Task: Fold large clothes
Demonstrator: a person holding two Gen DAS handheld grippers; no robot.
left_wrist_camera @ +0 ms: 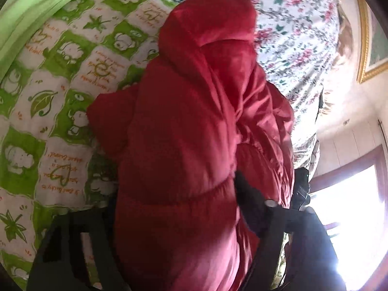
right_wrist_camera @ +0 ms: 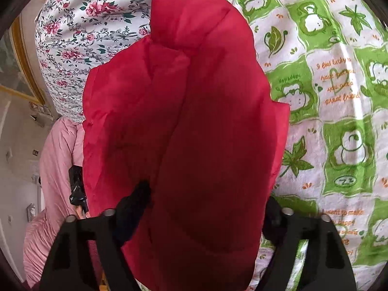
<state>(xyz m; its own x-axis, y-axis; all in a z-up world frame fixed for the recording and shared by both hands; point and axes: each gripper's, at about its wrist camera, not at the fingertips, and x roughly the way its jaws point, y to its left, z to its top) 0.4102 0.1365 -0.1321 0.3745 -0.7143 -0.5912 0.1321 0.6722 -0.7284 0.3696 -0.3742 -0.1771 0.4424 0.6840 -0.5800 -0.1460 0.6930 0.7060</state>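
A: Right gripper (right_wrist_camera: pixel 201 237): jaws wide, red puffer jacket (right_wrist_camera: pixel 184 126) bunched between them; pads hidden, so grip or mere straddle cannot be told.

B: Left gripper (left_wrist_camera: pixel 174 237): same reading, jacket hem filling the gap, contact unclear. Jacket hangs or drapes over the bed, across the green cartoon-print blanket (left_wrist_camera: pixel 55 101) and floral sheet (left_wrist_camera: pixel 298 24).

A: Handling estimate: light, puffy, slick shell, springs back. Pinch at quilted seams or the elastic hem, not mid-panel.
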